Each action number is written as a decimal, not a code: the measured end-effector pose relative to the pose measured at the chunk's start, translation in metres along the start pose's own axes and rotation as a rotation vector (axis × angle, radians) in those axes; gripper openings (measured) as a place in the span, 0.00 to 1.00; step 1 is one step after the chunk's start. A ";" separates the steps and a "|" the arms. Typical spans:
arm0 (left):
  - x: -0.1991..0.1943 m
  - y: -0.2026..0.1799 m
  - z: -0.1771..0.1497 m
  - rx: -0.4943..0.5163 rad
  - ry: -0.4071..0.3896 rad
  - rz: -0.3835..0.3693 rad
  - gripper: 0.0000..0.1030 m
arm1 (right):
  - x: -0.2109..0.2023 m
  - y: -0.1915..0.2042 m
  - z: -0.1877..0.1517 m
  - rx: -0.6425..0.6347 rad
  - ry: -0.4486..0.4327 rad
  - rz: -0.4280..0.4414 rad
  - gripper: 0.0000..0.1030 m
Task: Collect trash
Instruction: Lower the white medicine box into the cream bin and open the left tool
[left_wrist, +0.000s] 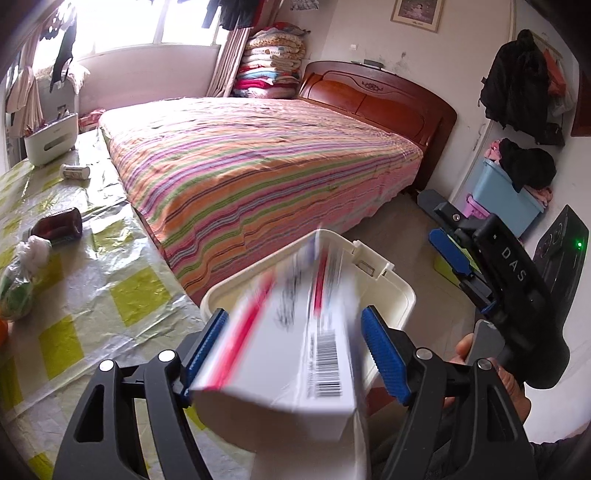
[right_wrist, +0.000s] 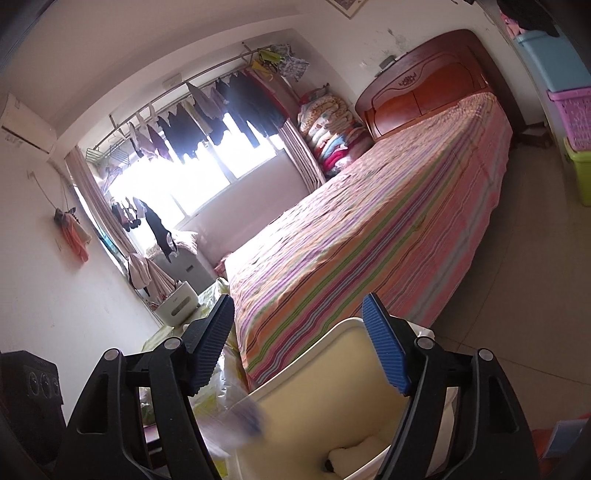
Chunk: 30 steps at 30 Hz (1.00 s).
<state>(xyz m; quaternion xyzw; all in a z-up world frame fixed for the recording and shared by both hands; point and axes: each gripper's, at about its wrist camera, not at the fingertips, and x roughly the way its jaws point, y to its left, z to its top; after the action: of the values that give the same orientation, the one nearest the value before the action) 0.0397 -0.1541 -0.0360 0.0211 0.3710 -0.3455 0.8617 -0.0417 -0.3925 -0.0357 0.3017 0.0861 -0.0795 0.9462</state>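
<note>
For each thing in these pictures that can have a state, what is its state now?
white box: blurred, between the left gripper's fingers, over the bin
left gripper: open
right gripper: open, empty
white bin: open, something white at the bottom
brown bottle: lying on its side on the table
white jar: lying on its side

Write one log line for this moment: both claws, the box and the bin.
left claw: open | box: blurred, over white bin | right claw: open, empty

One box (left_wrist: 295, 332), one bin (left_wrist: 388, 291), two bottles (left_wrist: 61, 225).
</note>
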 end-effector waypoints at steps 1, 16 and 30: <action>0.001 -0.001 0.000 0.004 0.002 -0.003 0.69 | 0.000 0.000 0.000 0.001 0.001 0.001 0.69; -0.030 0.008 0.004 0.007 -0.047 0.077 0.71 | 0.008 0.015 -0.007 -0.029 0.030 0.029 0.74; -0.077 0.074 -0.006 -0.170 -0.098 0.187 0.76 | 0.031 0.068 -0.034 -0.127 0.130 0.107 0.77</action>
<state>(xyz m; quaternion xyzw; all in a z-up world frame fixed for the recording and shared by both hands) 0.0433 -0.0514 -0.0057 -0.0344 0.3528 -0.2313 0.9060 -0.0022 -0.3213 -0.0317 0.2498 0.1359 -0.0036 0.9587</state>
